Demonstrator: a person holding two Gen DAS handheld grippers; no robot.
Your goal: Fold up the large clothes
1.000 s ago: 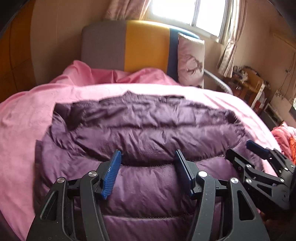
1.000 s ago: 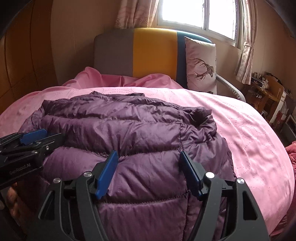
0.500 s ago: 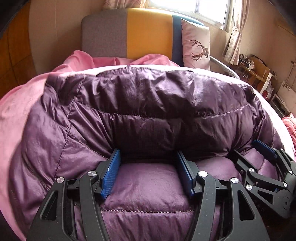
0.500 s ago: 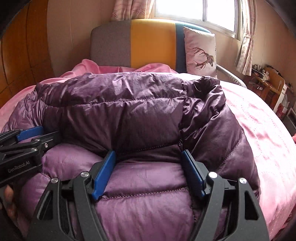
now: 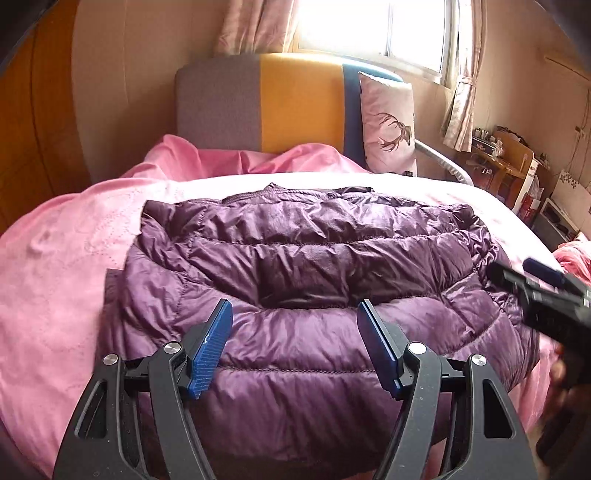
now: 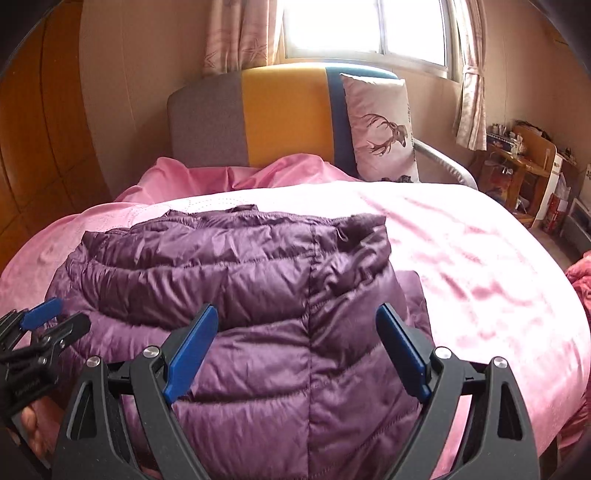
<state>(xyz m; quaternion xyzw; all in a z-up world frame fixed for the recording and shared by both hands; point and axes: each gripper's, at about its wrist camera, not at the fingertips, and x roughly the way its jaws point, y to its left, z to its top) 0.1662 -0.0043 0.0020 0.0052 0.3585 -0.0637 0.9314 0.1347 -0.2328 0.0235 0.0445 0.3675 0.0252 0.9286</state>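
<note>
Daylight enters through the window (image 5: 373,29) behind the headboard (image 5: 288,103); its panes are blown out to white in both views. Illumination is soft and warm, moderate overall. The pink bedspread (image 6: 480,266) shows washed-out glare on its far part. The purple jacket (image 5: 314,266) carries a mild sheen, with dark shadow in its fold. Fisheye distortion bends walls and bed outward; corners are vignetted black. The right gripper (image 5: 543,295), at the left view's edge, is motion-blurred. Background clutter is soft.
</note>
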